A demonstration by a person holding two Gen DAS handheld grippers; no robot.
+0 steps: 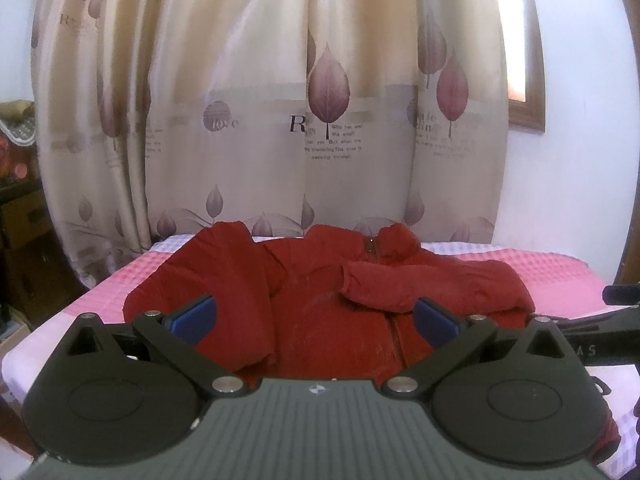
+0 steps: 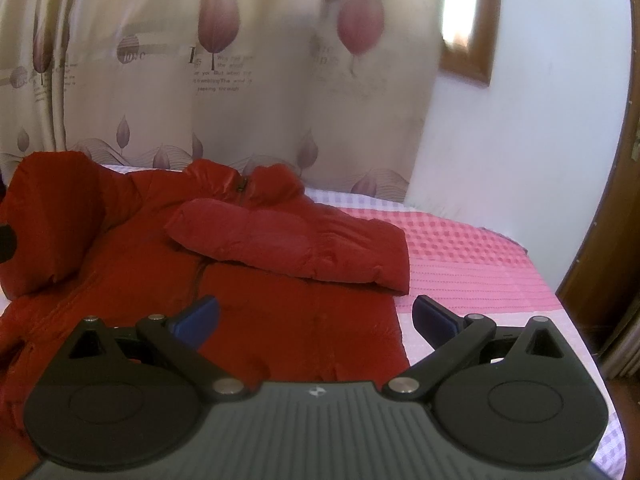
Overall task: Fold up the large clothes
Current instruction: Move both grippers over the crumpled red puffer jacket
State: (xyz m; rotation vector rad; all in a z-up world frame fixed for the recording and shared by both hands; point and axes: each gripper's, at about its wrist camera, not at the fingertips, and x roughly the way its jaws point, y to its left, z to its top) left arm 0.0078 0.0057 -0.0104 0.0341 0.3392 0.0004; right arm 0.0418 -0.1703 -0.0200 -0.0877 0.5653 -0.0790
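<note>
pink checked bedcover [image 2: 460, 256] carries one red padded jacket [image 1: 320, 280], zipped, both its two sleeves folded across the chest. my left claw [image 1: 316, 322] hangs spread over its lower front, and my right claw [image 2: 316, 320] hangs spread above its hem corner, neither gripping cloth.

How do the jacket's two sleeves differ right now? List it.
The right sleeve lies folded flat across the chest, cuff near the zipper; the left sleeve bulges up in a hump beside the body. The right sleeve crosses the front panel, while the left sleeve hangs down along its own side. Both are the same puffy red fabric, and neither is held by the left gripper or right gripper.
</note>
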